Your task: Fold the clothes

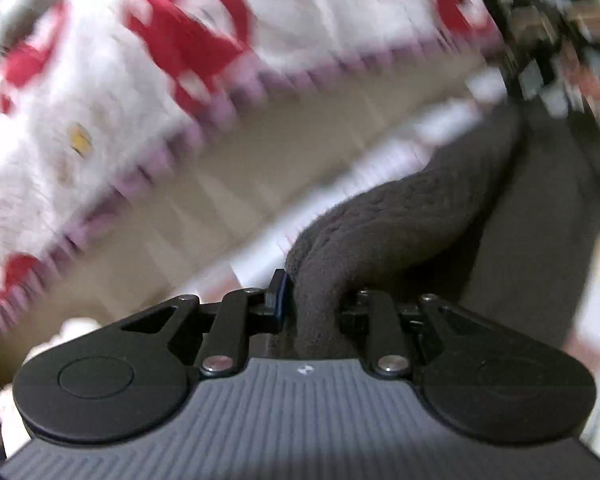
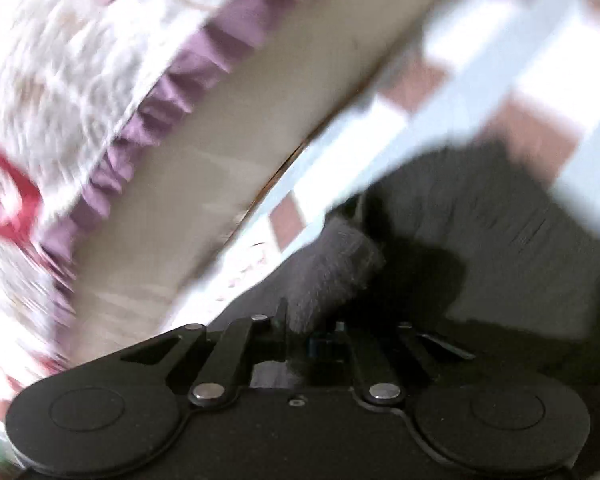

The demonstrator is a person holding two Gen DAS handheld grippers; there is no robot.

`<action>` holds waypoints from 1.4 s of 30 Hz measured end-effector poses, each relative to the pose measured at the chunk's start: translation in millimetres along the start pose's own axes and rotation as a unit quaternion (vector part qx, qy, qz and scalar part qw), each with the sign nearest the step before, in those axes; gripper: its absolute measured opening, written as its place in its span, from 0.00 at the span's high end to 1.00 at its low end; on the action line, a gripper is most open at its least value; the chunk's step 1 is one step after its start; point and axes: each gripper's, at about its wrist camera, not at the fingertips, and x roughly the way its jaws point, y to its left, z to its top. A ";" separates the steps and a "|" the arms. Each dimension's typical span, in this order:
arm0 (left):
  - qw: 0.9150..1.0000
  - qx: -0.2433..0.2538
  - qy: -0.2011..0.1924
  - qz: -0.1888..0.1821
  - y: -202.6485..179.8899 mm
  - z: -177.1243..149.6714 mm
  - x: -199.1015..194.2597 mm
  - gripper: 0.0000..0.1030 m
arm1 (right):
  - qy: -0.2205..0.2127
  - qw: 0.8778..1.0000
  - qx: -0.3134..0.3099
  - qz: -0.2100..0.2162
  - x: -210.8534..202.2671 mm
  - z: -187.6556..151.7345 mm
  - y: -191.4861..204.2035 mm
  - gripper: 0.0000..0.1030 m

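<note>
Left gripper (image 1: pixel 314 304) clamped on bunched fold of dark grey fleece garment (image 1: pixel 400 216), fabric trailing away to upper right. Right gripper (image 2: pixel 312 316) pinched same garment (image 2: pixel 332 276) in shadow. White fluffy blanket (image 1: pixel 112 112) with red shapes and purple frill lay behind, beside beige panel (image 1: pixel 236 168). Checked pink-and-white sheet (image 2: pixel 480 80) under garment. Both views motion-blurred.

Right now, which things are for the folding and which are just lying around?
For the folding:
dark grey fleece garment
left hand-held gripper, clamped on it
right hand-held gripper, also gripping it

Just lying around:
white fluffy blanket with red shapes and purple frill
checked sheet
</note>
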 end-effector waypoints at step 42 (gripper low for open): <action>0.860 -0.477 0.135 -0.121 90.0 -98.2 11.0 0.89 | 0.297 0.912 -0.204 0.196 44.0 -119.3 115.5 0.50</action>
